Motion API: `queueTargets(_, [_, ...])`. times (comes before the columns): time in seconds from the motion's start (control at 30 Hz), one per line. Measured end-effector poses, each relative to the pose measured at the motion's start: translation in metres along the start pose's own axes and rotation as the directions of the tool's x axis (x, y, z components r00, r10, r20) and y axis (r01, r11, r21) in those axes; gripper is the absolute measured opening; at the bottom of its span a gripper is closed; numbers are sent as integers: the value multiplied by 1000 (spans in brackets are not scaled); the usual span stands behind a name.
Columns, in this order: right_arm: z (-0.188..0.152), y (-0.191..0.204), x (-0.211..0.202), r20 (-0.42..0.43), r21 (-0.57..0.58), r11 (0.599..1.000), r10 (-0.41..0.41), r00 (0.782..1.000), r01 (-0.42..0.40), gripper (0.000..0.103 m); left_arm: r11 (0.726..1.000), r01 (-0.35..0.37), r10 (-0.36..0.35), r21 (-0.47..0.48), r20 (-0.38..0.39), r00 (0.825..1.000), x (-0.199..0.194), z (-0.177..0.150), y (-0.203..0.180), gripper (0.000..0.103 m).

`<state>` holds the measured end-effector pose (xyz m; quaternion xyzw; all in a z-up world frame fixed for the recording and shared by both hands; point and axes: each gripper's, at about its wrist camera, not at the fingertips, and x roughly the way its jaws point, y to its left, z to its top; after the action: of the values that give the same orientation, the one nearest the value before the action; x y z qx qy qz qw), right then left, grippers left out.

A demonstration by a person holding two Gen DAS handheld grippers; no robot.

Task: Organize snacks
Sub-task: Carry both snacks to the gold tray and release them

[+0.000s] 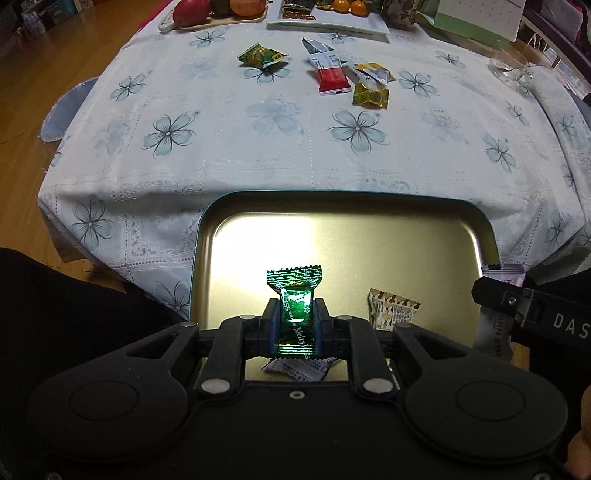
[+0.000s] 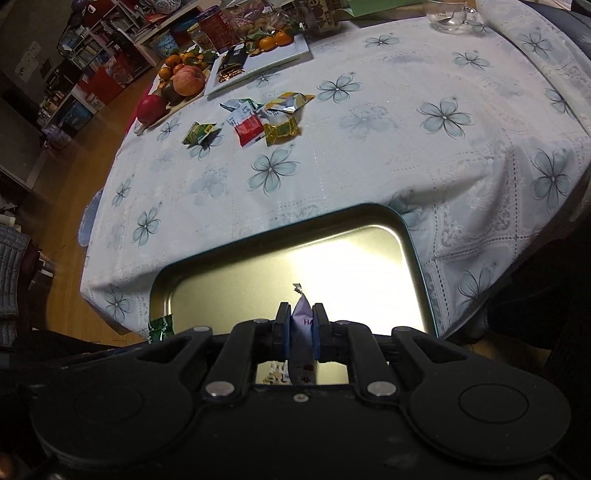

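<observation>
While both grippers were held over the gold tray (image 1: 458, 236), a green candy (image 1: 295, 295) was pinched by the left gripper (image 1: 295, 314) and a pale purple packet (image 2: 301, 325) by the right gripper (image 2: 300, 325), presumably for release; four snacks (image 1: 332, 75) were left on the tabletop (image 1: 221, 147).

Tin tray (image 1: 369, 206) near edge hidden behind left tool (image 1: 295, 314). White wrapper (image 1: 295, 369) beneath mostly covered. Pale packet (image 2: 301, 332) print cut to "HA". Fruit plate (image 1: 207, 20) cropped at top edge.
</observation>
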<state>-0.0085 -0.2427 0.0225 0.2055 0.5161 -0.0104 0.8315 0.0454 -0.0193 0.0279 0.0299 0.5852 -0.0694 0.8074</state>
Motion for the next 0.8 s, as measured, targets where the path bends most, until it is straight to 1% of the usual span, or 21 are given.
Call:
queueTargets(0.17, [-23, 1, -4, 7, -26, 997, -70, 997, 71, 13, 999, -34, 34, 7, 17, 999, 0, -14, -6, 24])
queueTargets(0.33, [-39, 11, -15, 66, -90, 985, -140, 988, 146, 13, 997, -74, 73, 23, 34, 997, -3, -22, -10, 25])
queueTargets(0.43, [-43, 16, -20, 90, -112, 980, -154, 984, 164, 13, 997, -77, 76, 20, 41, 996, -4, -23, -11, 27])
queueTargets(0.5, [-43, 19, -22, 102, -123, 978, -157, 982, 169, 14, 996, -85, 84, 15, 49, 995, -6, -24, -11, 31])
queueTargets(0.6, [-44, 22, -25, 115, -141, 973, -169, 979, 184, 16, 995, -94, 93, 17, 54, 994, -7, -23, -12, 32])
queueTargets(0.8, [-45, 25, -26, 115, -155, 968, -182, 976, 199, 18, 995, -97, 96, 13, 38, 995, -6, -25, -13, 32])
